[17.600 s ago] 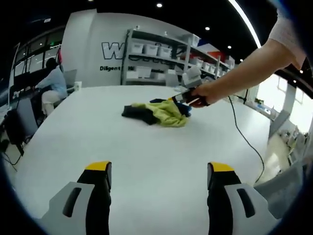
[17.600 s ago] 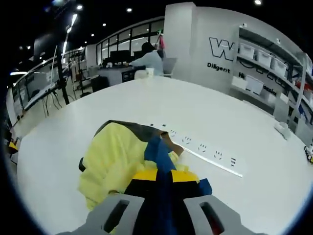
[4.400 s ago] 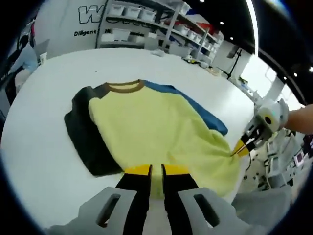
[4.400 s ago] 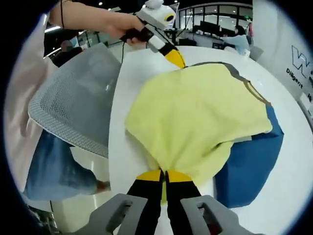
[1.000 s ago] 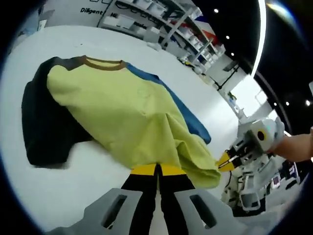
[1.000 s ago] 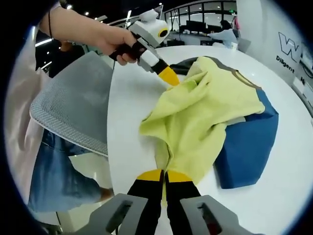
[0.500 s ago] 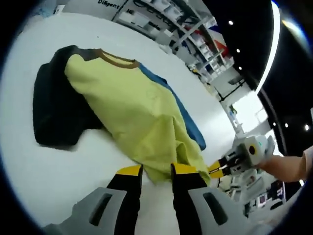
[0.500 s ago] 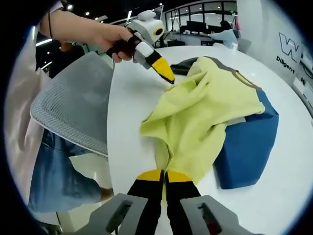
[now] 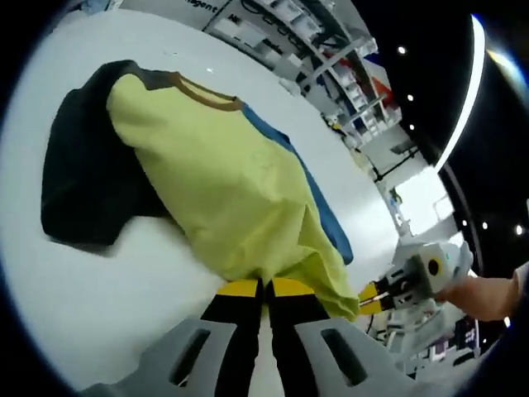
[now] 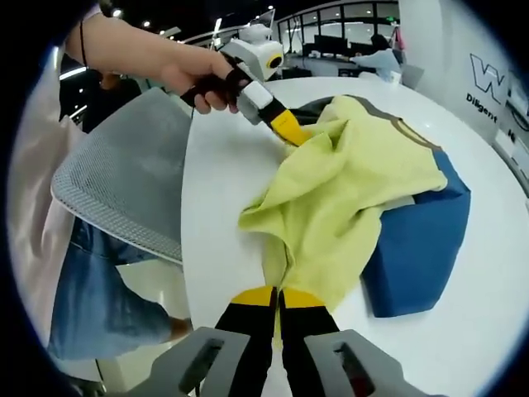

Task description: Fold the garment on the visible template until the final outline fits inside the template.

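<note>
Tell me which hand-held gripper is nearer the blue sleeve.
Right. The right hand-held gripper pinches the yellow hem just beside the blue sleeve; the left hand-held gripper grips the hem farther away, toward the dark sleeve.

Hem of the yellow garment hidden between the left gripper's closed jaws, wall lettering cut off at the edge, shelf bins too blurred to read

The right claw pinches the yellow garment (hem, apparently); the left claw grips its far edge.
</note>
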`<action>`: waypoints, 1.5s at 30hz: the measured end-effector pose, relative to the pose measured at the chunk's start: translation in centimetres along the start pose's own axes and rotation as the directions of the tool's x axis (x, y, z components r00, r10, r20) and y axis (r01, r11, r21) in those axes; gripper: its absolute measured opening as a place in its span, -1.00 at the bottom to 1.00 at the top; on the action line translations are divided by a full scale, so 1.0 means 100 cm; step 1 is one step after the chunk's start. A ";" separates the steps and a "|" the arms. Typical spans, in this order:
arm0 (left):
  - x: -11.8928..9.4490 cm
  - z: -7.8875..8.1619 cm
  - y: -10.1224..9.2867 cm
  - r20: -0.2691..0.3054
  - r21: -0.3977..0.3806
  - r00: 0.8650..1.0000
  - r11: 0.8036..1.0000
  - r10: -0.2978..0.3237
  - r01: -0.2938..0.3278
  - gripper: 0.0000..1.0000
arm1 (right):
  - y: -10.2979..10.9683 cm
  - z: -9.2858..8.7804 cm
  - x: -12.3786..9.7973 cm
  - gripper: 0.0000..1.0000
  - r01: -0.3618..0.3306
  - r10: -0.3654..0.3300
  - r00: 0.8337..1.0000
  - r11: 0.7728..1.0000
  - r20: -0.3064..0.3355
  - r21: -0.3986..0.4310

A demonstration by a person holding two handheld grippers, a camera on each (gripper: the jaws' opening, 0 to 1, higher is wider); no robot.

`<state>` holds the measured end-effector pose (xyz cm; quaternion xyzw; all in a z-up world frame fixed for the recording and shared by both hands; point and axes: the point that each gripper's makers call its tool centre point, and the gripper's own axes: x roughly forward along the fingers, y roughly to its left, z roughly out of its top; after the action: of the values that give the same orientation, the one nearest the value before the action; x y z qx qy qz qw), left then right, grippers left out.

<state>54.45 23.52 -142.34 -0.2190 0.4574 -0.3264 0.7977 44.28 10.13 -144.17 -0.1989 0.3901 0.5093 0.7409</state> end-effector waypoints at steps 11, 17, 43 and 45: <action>-0.073 0.024 0.004 -0.068 -0.002 0.996 0.998 -0.055 0.055 -1.00 | -0.002 0.000 -0.003 -1.00 -0.003 0.003 1.000 1.000 -0.003 -0.028; -0.103 0.012 0.024 -0.182 -0.030 0.982 0.999 -0.048 0.043 -1.00 | 0.000 -0.001 -0.005 -1.00 -0.012 0.012 1.000 0.998 -0.012 -0.060; -0.146 -0.074 0.083 -0.543 0.084 0.830 0.991 0.130 -0.101 -1.00 | 0.035 -0.014 -0.003 -1.00 -0.152 0.137 0.985 0.976 -0.108 -0.153; -0.147 -0.078 0.082 -0.557 0.086 0.821 0.992 0.128 -0.097 -0.99 | 0.036 -0.016 -0.003 -1.00 -0.155 0.138 0.984 0.977 -0.116 -0.149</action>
<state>44.89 39.40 -142.83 -0.0648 0.6746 -0.3409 0.6515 40.40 10.31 -144.55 -0.2541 0.4006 0.5807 0.6616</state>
